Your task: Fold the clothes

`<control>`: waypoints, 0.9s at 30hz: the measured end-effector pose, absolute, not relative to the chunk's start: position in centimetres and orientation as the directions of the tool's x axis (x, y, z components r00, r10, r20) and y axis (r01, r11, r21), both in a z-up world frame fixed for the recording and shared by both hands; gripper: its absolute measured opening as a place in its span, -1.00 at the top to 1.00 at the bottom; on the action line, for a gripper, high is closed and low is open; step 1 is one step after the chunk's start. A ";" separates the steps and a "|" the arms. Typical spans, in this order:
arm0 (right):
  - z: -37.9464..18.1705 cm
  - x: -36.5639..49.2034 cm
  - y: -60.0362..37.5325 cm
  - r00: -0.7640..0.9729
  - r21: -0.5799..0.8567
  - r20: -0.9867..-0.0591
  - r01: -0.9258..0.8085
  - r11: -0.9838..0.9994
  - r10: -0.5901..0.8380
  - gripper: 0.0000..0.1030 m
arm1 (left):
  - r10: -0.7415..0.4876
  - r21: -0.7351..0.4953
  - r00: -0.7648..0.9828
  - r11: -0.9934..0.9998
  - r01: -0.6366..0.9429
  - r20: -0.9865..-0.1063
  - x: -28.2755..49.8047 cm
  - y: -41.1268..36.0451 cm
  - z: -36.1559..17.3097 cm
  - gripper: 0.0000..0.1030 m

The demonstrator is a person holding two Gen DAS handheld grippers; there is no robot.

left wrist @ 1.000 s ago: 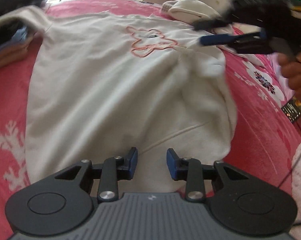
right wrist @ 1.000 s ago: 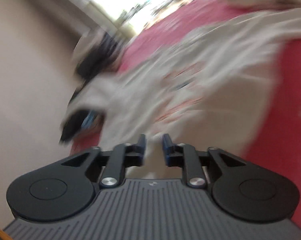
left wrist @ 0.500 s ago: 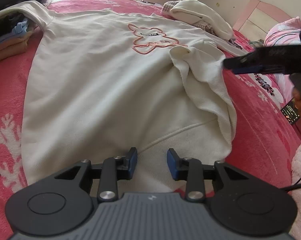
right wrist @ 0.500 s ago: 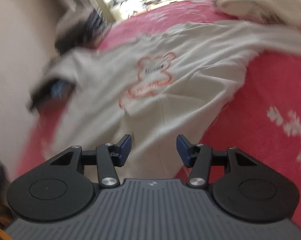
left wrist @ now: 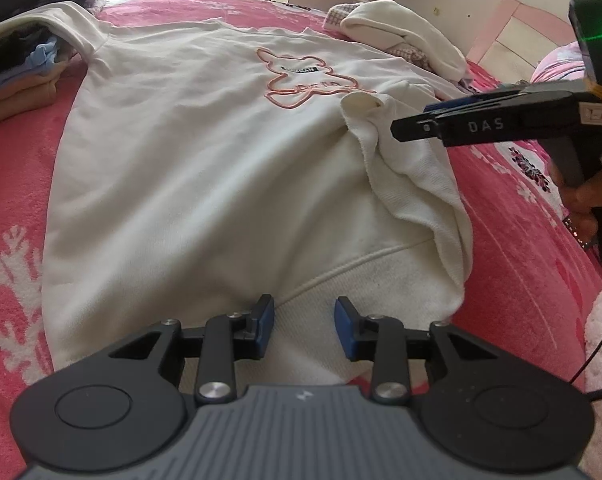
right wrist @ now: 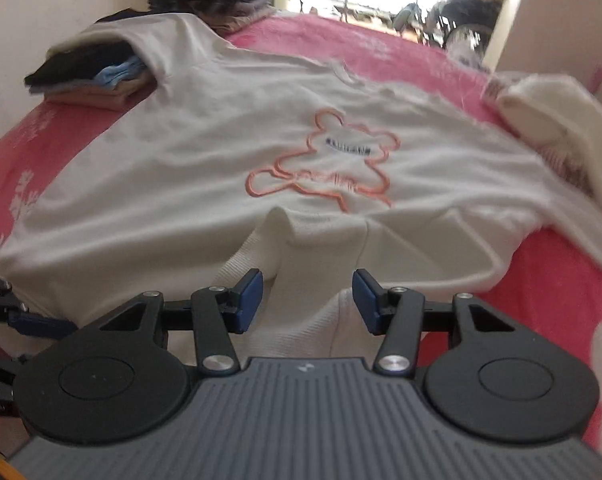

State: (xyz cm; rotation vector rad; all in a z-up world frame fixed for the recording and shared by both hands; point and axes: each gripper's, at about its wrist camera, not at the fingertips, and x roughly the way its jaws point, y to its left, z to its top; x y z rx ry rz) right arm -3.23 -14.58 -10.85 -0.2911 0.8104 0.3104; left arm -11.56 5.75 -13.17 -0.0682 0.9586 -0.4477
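Note:
A cream sweatshirt (left wrist: 205, 152) with an orange bear outline (left wrist: 305, 84) lies flat on a pink bed; it also shows in the right wrist view (right wrist: 189, 168). Its right sleeve (left wrist: 413, 176) is folded in over the body and shows in the right wrist view (right wrist: 321, 248). My left gripper (left wrist: 304, 322) is open and empty over the ribbed hem. My right gripper (right wrist: 307, 300) is open and empty just above the folded sleeve; it also shows in the left wrist view (left wrist: 425, 124), hovering beside the sleeve cuff.
A stack of folded clothes (left wrist: 17, 76) sits at the far left under the sweatshirt's left sleeve; it also shows in the right wrist view (right wrist: 97, 76). A cream garment (left wrist: 405, 36) lies at the far right. The pink blanket (left wrist: 9, 184) surrounds the sweatshirt.
My right gripper let go of the sleeve, opened and drew back to the right. The sleeve now rests folded on the body. My left gripper stayed over the hem.

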 end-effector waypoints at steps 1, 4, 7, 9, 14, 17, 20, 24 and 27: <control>-11.0 -3.1 -14.2 0.653 -0.157 -0.743 -0.388 0.908 0.150 0.05 | -0.398 -0.250 0.491 0.907 0.339 -0.775 -11.6 5.7 -13.2 0.27; -11.7 -2.2 -13.5 0.656 -0.179 -0.741 -0.399 0.900 0.143 0.05 | -0.394 -0.243 0.495 0.908 0.342 -0.774 -11.7 5.6 -13.2 0.26; -12.5 -0.9 -13.2 0.660 -0.170 -0.739 -0.379 0.910 0.137 0.08 | -0.392 -0.242 0.498 0.909 0.339 -0.774 -11.8 5.5 -13.2 0.25; -12.8 -0.2 -13.4 0.675 -0.183 -0.730 -0.342 0.922 0.105 0.11 | -0.392 -0.242 0.497 0.909 0.340 -0.774 -11.7 5.5 -13.2 0.25; -11.8 -0.1 -15.4 0.717 -0.157 -0.696 -0.201 0.967 0.036 0.38 | -0.399 -0.246 0.499 0.906 0.345 -0.769 -11.7 5.7 -13.3 0.25; -12.1 0.2 -15.5 0.715 -0.150 -0.698 -0.205 0.967 0.043 0.42 | -0.399 -0.241 0.502 0.905 0.352 -0.767 -11.8 5.6 -13.3 0.24; -12.9 0.8 -15.1 0.706 -0.152 -0.706 -0.236 0.960 0.062 0.62 | -0.401 -0.240 0.509 0.904 0.354 -0.762 -12.0 5.6 -13.4 0.24; -12.7 0.3 -15.9 0.748 -0.207 -0.663 -0.205 0.957 0.017 0.90 | -0.403 -0.234 0.517 0.903 0.361 -0.756 -12.2 5.6 -13.5 0.24; -9.8 -2.6 -17.9 0.826 -0.282 -0.561 -0.122 0.952 -0.060 0.92 | -0.406 -0.232 0.516 0.900 0.370 -0.754 -12.3 5.7 -13.4 0.24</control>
